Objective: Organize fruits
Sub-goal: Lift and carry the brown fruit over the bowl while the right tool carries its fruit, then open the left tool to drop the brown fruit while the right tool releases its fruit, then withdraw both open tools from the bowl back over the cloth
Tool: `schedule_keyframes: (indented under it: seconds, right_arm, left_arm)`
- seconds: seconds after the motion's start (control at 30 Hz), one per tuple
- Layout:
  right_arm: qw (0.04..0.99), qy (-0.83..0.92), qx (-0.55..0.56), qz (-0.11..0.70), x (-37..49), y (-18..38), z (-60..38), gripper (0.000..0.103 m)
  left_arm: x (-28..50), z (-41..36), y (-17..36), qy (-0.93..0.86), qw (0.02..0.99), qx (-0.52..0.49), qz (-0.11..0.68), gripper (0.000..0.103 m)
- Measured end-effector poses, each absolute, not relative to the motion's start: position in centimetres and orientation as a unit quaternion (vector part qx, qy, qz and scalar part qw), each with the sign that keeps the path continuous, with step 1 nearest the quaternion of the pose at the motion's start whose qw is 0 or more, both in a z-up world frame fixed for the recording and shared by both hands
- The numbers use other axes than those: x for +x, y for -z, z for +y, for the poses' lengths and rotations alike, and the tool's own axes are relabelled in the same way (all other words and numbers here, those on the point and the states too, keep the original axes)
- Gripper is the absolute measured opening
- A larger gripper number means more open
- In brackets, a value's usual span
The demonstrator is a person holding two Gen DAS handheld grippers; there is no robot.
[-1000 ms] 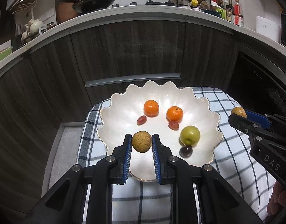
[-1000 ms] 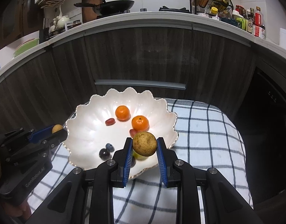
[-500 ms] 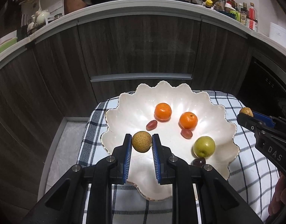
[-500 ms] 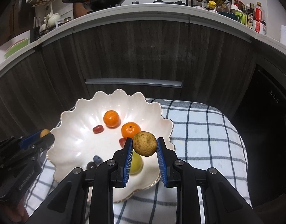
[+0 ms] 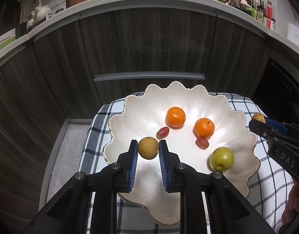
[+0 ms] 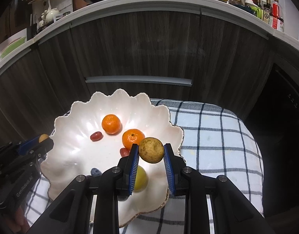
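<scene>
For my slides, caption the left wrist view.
Left gripper holds a brown fruit above the scalloped white plate of oranges, grapes and a green fruit.

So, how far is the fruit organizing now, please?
Done: two oranges, grapes and a green fruit lie in the white bowl. In hand: the left gripper and the right gripper each hold a brown fruit over the bowl. Left: setting both down.
</scene>
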State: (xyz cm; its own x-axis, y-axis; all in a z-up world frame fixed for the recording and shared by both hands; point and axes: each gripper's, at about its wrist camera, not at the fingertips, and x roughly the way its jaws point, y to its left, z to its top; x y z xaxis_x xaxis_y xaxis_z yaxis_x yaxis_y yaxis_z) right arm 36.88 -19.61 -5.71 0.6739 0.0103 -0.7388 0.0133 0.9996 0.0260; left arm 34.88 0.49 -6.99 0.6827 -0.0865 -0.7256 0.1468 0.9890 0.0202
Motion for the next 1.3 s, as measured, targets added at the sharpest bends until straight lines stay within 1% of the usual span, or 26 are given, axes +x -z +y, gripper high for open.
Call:
schedule_keyframes:
  seconds: [0.43,0.47,0.5,0.53,0.57,0.6,0.63,0.67,0.7,0.73,0.77,0.9,1.0,1.13,1.3]
  right_arm:
    - [0.905,0.003,0.02,0.425,38.4,7.2,-20.0,0.028]
    - [0.904,0.001,0.02,0.427,38.4,7.3,-20.0,0.028]
    - [0.903,0.0,0.02,0.428,38.5,7.4,-19.9,0.028]
    - [0.903,-0.001,0.02,0.429,38.5,7.4,-19.9,0.029]
    - [0.903,0.002,0.019,0.429,38.4,7.4,-19.9,0.037]
    - [0.903,0.004,0.019,0.429,38.4,7.4,-19.9,0.043]
    - [0.905,0.007,0.018,0.426,38.2,7.3,-19.9,0.057]
    - [0.906,0.011,0.017,0.422,38.1,7.2,-19.9,0.066]
    - [0.908,0.012,0.018,0.419,37.9,7.1,-19.9,0.068]
    - [0.909,0.012,0.019,0.416,37.8,7.0,-20.0,0.073]
    - [0.91,0.013,0.02,0.414,37.7,6.9,-20.0,0.075]
    - [0.91,0.015,0.025,0.414,37.4,6.6,-20.2,0.075]
    - [0.91,0.015,0.025,0.414,37.1,6.3,-20.2,0.075]
    - [0.912,0.014,0.027,0.41,36.7,5.8,-20.1,0.075]
    - [0.915,0.014,0.03,0.403,35.7,4.9,-20.0,0.075]
  left_arm:
    - [35.4,0.2,7.7,0.066,0.911,0.04,0.406,0.023]
    - [35.4,0.2,7.8,0.065,0.911,0.04,0.406,0.026]
    - [35.3,0.2,7.7,0.064,0.911,0.04,0.405,0.035]
    - [35.2,0.3,7.6,0.06,0.912,0.041,0.403,0.039]
    - [35.1,0.3,7.6,0.055,0.914,0.042,0.401,0.045]
    - [35.0,0.3,7.5,0.053,0.915,0.043,0.398,0.047]
    - [35.0,0.3,7.4,0.055,0.915,0.044,0.397,0.047]
    - [34.9,0.3,7.3,0.057,0.915,0.046,0.397,0.047]
    - [34.8,0.2,7.3,0.057,0.915,0.05,0.396,0.049]
    - [34.8,0.2,7.3,0.056,0.916,0.052,0.395,0.051]
    - [34.6,0.1,7.1,0.056,0.917,0.054,0.392,0.055]
    - [34.1,0.3,6.7,0.048,0.919,0.053,0.388,0.068]
    - [33.8,0.5,6.3,0.042,0.92,0.051,0.386,0.075]
    - [33.2,0.6,5.7,0.039,0.922,0.048,0.383,0.08]
    - [32.4,0.7,5.1,0.04,0.923,0.047,0.381,0.081]
